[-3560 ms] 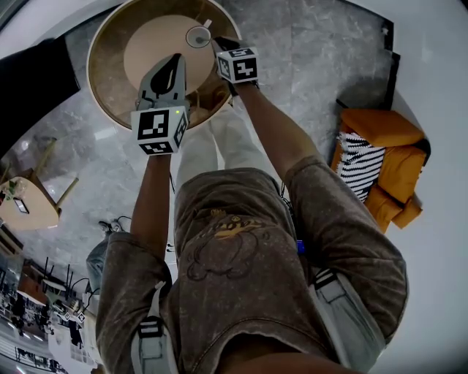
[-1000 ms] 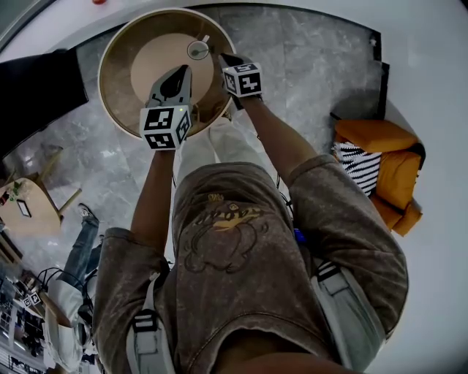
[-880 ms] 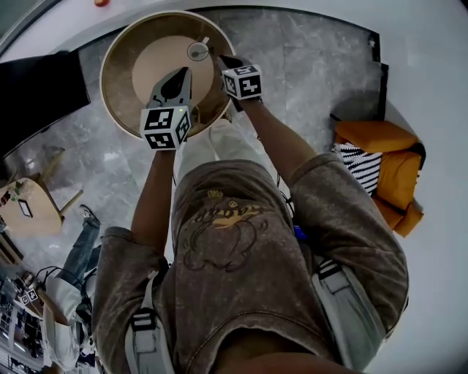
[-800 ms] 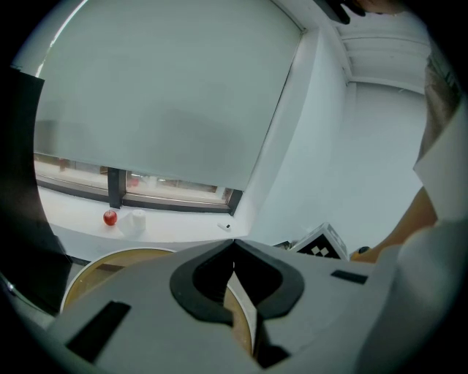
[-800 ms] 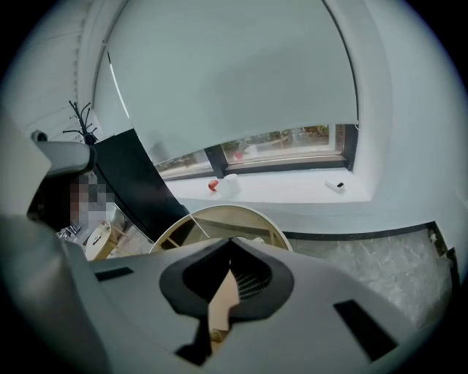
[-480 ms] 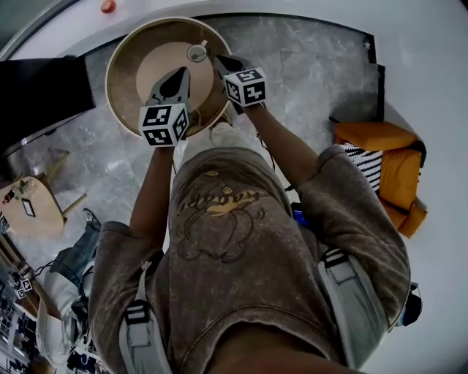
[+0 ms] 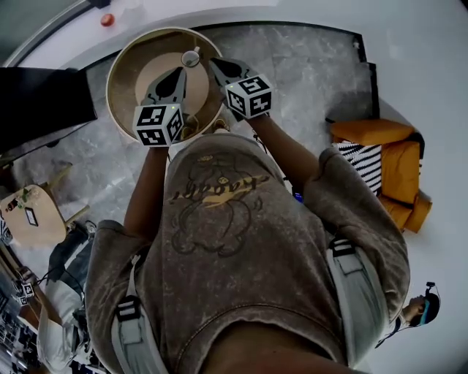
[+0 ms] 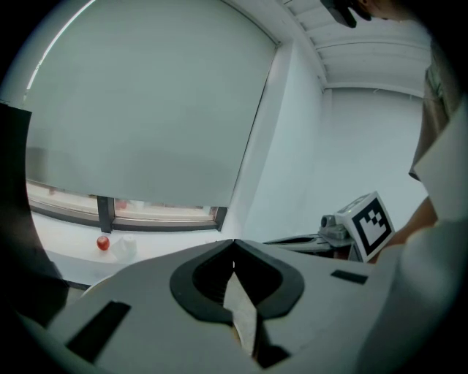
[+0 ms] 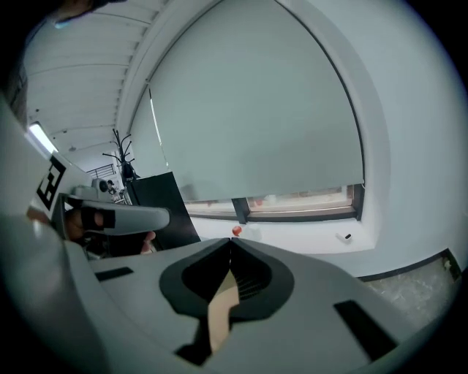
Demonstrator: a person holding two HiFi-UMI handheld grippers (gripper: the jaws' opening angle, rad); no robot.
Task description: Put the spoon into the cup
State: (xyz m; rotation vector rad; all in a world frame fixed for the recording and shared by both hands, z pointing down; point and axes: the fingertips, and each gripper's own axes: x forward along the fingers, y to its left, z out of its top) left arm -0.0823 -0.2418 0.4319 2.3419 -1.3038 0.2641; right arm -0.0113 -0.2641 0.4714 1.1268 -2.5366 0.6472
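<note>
A small pale cup (image 7: 191, 58) stands on the round wooden table (image 7: 131, 69), and a spoon handle (image 7: 196, 50) sticks out of it. My left gripper (image 7: 180, 71) hangs shut and empty above the table, just near-left of the cup. My right gripper (image 7: 213, 62) is also shut and empty, just right of the cup. In the left gripper view the left gripper (image 8: 234, 242) points at a white wall and window blind, with the right gripper (image 8: 365, 223) at the side. The right gripper view shows the right gripper (image 9: 230, 241) closed tip to tip and the left gripper (image 9: 110, 217) beside it. Neither gripper view shows the cup.
An orange armchair (image 7: 398, 172) with a striped cushion (image 7: 362, 168) stands at the right on the marble floor. A black panel (image 7: 44, 102) is left of the table, a small wooden side table (image 7: 29, 215) further left. A red ball (image 7: 107, 19) lies on the sill.
Both grippers have risen away from the table, the right one more, and now point toward the wall. The cup with the spoon stays in place.
</note>
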